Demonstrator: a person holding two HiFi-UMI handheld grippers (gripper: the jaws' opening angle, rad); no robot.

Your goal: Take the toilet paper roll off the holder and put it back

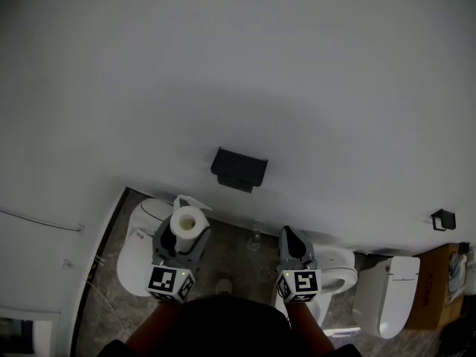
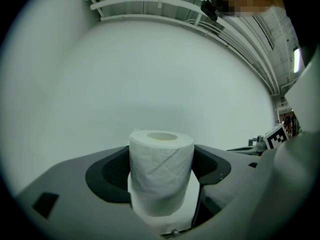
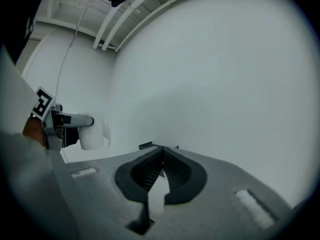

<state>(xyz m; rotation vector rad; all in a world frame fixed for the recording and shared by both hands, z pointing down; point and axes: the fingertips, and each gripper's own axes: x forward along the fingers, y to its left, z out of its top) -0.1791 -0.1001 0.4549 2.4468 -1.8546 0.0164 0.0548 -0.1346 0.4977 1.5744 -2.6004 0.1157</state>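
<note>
A white toilet paper roll (image 1: 187, 222) (image 2: 161, 176) stands upright between the jaws of my left gripper (image 1: 186, 230) (image 2: 161, 184), which is shut on it, a loose sheet hanging off its far side. The black wall holder (image 1: 239, 169) (image 3: 146, 145) is fixed to the white wall above and to the right of the roll, apart from it and with nothing on it. My right gripper (image 1: 291, 238) (image 3: 162, 151) is shut with nothing between its jaws, below and to the right of the holder. The right gripper view shows the roll (image 3: 92, 132) off to its left.
A white toilet (image 1: 138, 245) stands on the floor under the left gripper and another (image 1: 340, 270) under the right one. A third white fixture (image 1: 387, 294) and a brown box (image 1: 436, 288) are at the far right. A small black wall bracket (image 1: 442, 220) sits right.
</note>
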